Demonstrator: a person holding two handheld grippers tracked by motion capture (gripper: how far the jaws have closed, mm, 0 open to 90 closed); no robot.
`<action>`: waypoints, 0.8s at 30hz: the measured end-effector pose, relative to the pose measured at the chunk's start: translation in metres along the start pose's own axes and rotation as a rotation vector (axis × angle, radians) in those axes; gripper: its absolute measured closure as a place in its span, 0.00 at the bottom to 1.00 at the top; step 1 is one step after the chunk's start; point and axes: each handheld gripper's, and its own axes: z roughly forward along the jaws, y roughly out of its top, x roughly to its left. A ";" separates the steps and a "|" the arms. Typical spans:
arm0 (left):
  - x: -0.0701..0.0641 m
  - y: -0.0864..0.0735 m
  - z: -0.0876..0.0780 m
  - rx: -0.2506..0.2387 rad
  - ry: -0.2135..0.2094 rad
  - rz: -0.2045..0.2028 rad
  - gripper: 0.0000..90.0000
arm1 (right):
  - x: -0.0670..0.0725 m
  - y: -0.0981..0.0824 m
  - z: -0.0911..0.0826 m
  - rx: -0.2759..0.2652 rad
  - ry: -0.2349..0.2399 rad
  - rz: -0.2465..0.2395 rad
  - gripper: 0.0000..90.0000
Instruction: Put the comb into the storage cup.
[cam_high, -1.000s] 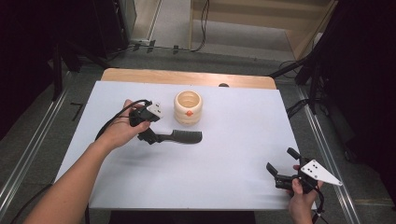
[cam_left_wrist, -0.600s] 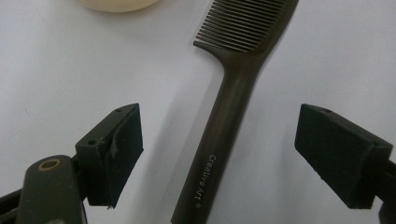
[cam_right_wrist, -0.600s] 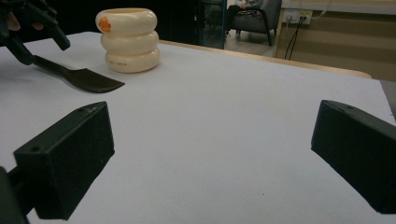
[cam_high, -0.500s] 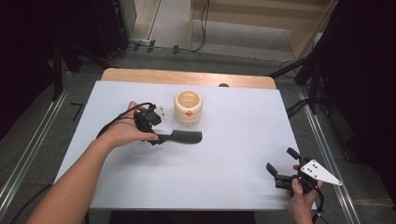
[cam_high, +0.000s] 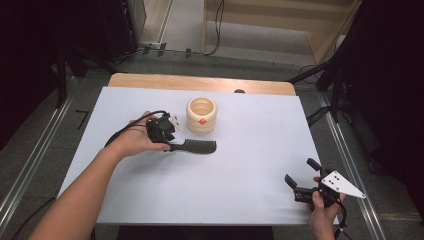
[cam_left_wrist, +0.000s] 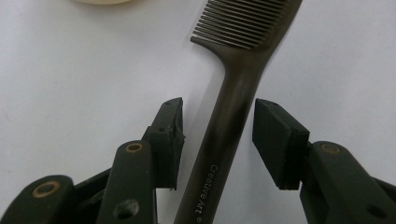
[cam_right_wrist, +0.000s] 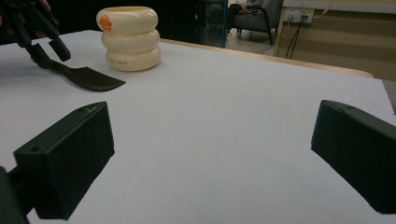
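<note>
A dark comb lies flat on the white table, teeth to the right, just in front of a cream ringed cup with an orange mark. My left gripper is down over the comb's handle. In the left gripper view the handle runs between the two pads, with a small gap on each side of it. The jaws have just been closing and the pads do not press on it. My right gripper is held at the table's front right corner, open, with nothing between its pads.
The white table sheet has a wooden strip along its far edge. In the right gripper view the cup, the comb and the left gripper stand far off to the left. Metal rails run along both sides.
The left gripper has settled slightly lower over the comb's handle and its jaws look narrower. The comb, the cup and the right hand have stayed in place.
</note>
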 end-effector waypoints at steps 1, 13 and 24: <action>-0.001 0.000 0.001 -0.002 -0.005 -0.005 0.61 | 0.000 0.000 0.000 0.000 0.000 0.000 0.00; -0.001 0.001 0.007 0.039 -0.040 0.033 0.71 | 0.000 0.000 0.000 0.002 0.000 0.000 0.00; 0.003 0.006 0.007 0.061 -0.085 0.106 0.80 | 0.000 0.000 0.001 0.005 -0.002 -0.002 0.00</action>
